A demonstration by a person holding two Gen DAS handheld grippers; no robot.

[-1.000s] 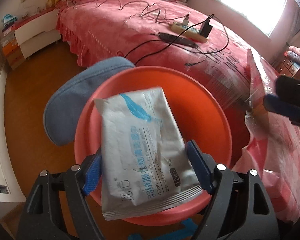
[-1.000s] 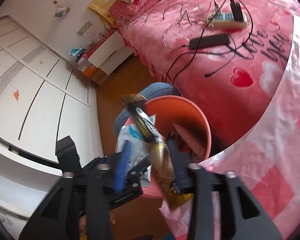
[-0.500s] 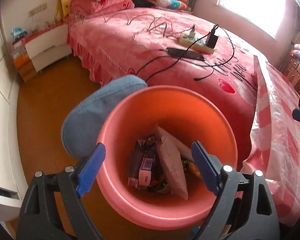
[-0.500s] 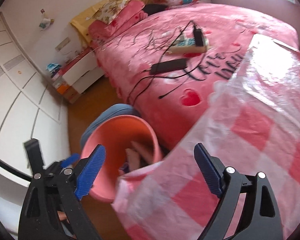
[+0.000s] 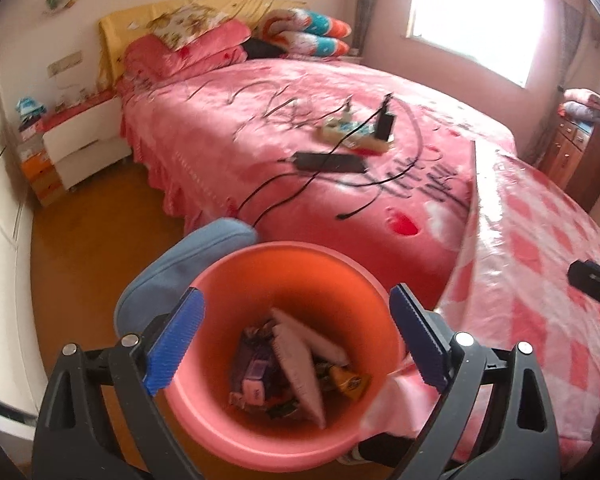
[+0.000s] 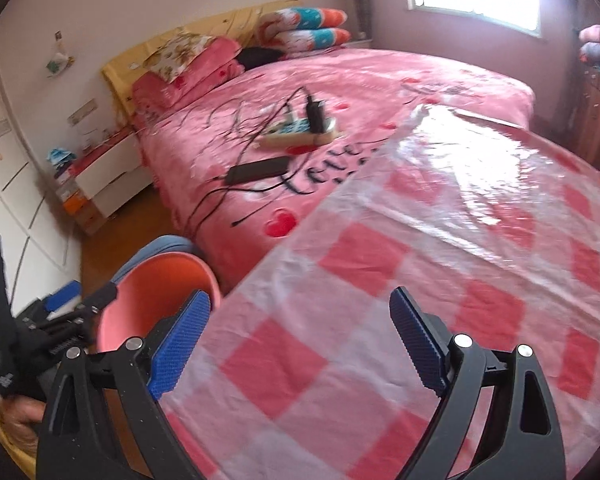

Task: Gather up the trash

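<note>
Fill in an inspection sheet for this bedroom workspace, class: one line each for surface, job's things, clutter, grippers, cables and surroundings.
Surface: checked tablecloth under clear plastic; no trash seen on it.
Job's things: pink bin beside the table, holding wrappers and a pale packet.
Clutter: blue cushion behind the bin.
Grippers: left gripper above the bin, jaws opening, nothing between; right gripper over the tablecloth, open, empty.
Cables: power strip, black adapter and leads on the bed.
Surroundings: window, nightstand, wooden floor.
</note>
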